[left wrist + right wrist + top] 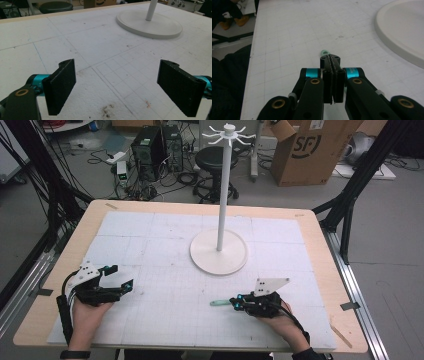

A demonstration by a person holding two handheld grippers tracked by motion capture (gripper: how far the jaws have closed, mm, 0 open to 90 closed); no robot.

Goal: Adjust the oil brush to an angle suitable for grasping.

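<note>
A tall white stand (221, 195) with a ring of hooks at its top rises from a round white base (218, 261) at the middle of the table. A slim pale green piece (218, 302) with a hole at its end lies low over the mat, left of my right gripper (234, 301). That gripper is shut on it; in the right gripper view just its green loop end (324, 52) pokes out past the gripper's (330, 58) closed jaws. My left gripper (120, 276) rests at the table's left, open and empty, jaws wide apart over the mat (117, 82).
A white gridded mat (150, 245) covers the wooden table (320, 235). The stand's base (150, 25) lies ahead and to the right of the left gripper, and its rim (402, 32) ahead-right of the right one. Stool, computers and a cardboard box stand on the floor beyond.
</note>
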